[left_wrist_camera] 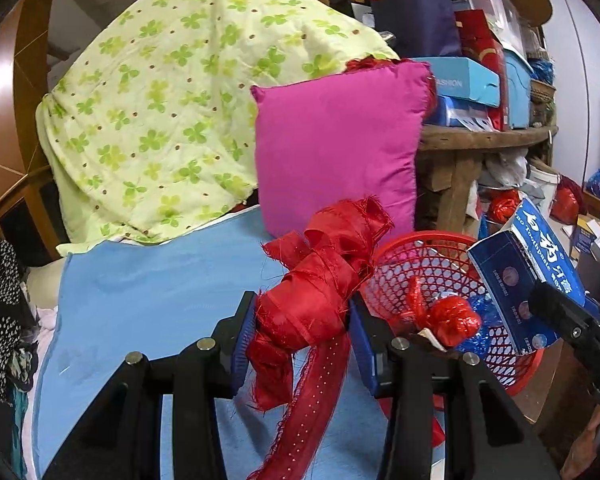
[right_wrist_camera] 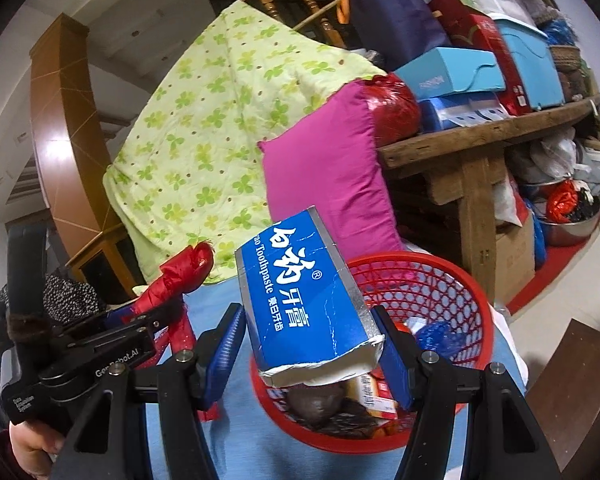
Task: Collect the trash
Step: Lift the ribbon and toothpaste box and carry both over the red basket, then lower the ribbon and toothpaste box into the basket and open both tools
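**Spotter:** What have you got in each hand?

**Operator:** My left gripper [left_wrist_camera: 304, 332] has its jaws clamped on a bundle of red ribbon [left_wrist_camera: 324, 276], frayed at the edges, with one dotted tail hanging down below the pads. My right gripper [right_wrist_camera: 312, 344] has its jaws closed on a blue toothpaste box [right_wrist_camera: 300, 300]. I read "Toothpaste" in white on it beside large Chinese characters and a small ® mark; the open end shows a silver lining.

**Spotter:** Where is the bin?

**Operator:** The red mesh basket [right_wrist_camera: 452, 280] stands on the bed's light blue sheet [left_wrist_camera: 148, 288], near its right edge, in front of a magenta pillow [left_wrist_camera: 336, 140]. From the right wrist the box sits over the basket's near left rim, tilted with its open end towards me. The ribbon is just left of the basket, over the sheet.

**Spotter:** Anything in it?

**Operator:** A crumpled red foil wad [left_wrist_camera: 452, 320], a blue plastic bag [right_wrist_camera: 436, 336], a dark brown lump and an orange packet whose print I cannot read.

**Spotter:** Other writing?

**Operator:** "GenRobot.AI" on the left gripper's body, seen from the right wrist. A light blue box [left_wrist_camera: 460, 80] on the cluttered wooden surface behind reads "FASHION". A green clover-print quilt [left_wrist_camera: 168, 112] is heaped behind the pillow.
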The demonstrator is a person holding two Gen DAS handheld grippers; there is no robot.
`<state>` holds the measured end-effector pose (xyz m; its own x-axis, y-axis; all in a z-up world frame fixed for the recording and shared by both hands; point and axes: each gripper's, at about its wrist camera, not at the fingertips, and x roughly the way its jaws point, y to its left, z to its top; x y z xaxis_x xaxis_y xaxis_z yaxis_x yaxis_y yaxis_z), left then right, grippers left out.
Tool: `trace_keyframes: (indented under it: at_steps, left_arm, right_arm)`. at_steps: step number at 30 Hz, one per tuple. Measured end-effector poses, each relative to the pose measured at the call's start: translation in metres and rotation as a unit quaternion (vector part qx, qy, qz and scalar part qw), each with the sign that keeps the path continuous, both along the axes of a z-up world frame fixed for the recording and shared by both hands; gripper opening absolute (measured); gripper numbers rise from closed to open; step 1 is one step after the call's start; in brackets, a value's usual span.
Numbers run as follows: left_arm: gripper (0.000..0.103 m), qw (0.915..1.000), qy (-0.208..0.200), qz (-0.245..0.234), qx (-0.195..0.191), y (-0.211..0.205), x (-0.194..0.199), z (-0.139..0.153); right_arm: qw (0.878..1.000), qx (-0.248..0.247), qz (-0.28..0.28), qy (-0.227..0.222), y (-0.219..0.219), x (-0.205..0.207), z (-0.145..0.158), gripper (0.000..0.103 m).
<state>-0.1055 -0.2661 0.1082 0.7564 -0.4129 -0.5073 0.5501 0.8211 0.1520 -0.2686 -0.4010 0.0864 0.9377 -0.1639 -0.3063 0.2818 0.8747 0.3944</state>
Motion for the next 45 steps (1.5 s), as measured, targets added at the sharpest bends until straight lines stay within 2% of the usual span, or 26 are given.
trace_keyframes:
  at_steps: [25,45]
  left_arm:
    - [0.047,0.9984,0.014,-0.047,0.026,-0.056,-0.005,-0.021]
    - [0.047,0.9967,0.051,-0.061,0.015,-0.072,0.014,-0.034]
  right_arm:
    - [0.998,0.047,-0.045,0.006,-0.049,-0.017,-0.025,0.067]
    - [0.995,0.083,-0.053,0.005,-0.065,-0.002,-0.035,0.068]
